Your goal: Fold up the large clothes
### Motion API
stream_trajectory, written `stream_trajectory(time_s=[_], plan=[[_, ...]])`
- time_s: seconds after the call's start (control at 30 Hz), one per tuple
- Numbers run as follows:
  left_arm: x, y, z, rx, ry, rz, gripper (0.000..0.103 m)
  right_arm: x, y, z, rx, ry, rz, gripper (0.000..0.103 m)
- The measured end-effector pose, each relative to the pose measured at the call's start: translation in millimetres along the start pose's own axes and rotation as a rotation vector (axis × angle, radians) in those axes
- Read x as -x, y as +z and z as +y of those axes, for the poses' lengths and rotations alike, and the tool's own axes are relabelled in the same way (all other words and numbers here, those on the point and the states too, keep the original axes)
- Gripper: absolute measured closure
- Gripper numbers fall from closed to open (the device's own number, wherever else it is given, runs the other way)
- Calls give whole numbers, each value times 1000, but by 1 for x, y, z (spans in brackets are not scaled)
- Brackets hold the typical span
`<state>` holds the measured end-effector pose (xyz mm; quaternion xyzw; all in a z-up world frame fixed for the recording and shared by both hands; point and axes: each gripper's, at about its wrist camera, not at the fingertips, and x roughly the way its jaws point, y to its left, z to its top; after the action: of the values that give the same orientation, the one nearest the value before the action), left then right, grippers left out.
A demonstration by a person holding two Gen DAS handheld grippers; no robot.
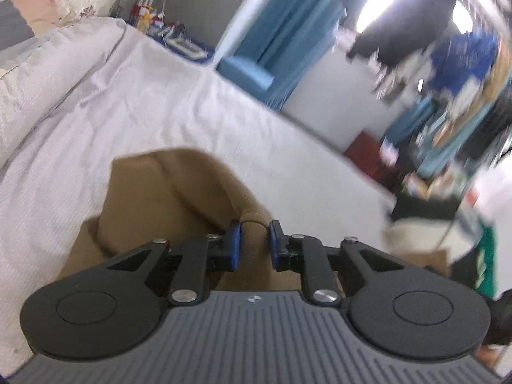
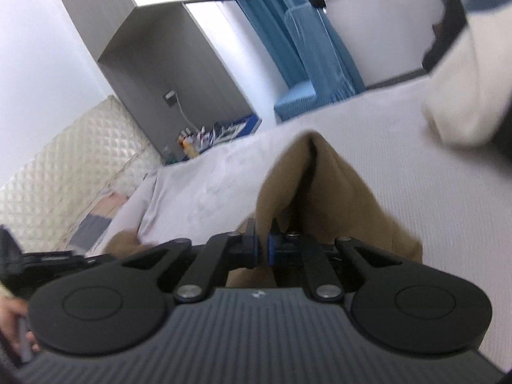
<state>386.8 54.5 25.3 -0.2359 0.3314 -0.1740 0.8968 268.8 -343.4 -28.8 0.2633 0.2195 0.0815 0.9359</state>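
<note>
A tan garment point(image 1: 166, 198) lies on a white bedspread point(image 1: 134, 102). My left gripper point(image 1: 254, 235) is shut on a thick fold of the garment's edge and holds it off the bed. In the right wrist view my right gripper point(image 2: 261, 240) is shut on another edge of the tan garment point(image 2: 320, 185), which drapes forward from the jaws onto the bedspread point(image 2: 416, 198). The cloth under both grippers is hidden. The left gripper's body point(image 2: 48, 260) shows at the left edge of the right wrist view.
A quilted cream headboard point(image 2: 64, 166) and pillows point(image 1: 38, 73) stand at the bed's head. A cluttered bedside stand point(image 1: 160, 22) and blue curtains point(image 1: 281, 25) lie beyond the bed. A cream cloth point(image 2: 464, 96) lies on the bed at the right.
</note>
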Motion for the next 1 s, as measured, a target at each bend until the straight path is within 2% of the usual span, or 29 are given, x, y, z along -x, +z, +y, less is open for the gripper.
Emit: stream_trajectory(time_s=[0.13,0.3,0.43,0.5,0.63,0.8,1.0], plan=[[-7,22,6,49,-48,-87,83,-29,34,4,24,-9,-36,95],[-60,34,18,77,-45,-91,83,-84,46,-10,61,-68,-1,95],[-120,39,27,54,6,-17,83,-120,32,-40,27,-117,53,95],[-146,39,33,36,57,26,82,-137,24,-54,19,-141,82,95],[-189,39,44,8,125,92,82,-170,4,-74,1,-173,135,96],[-217,40,51,-22,173,139,81,-189,-5,-72,65,-205,150,96],[-209,42,42,-60,198,143,75,-190,-4,-76,61,-190,139,95]])
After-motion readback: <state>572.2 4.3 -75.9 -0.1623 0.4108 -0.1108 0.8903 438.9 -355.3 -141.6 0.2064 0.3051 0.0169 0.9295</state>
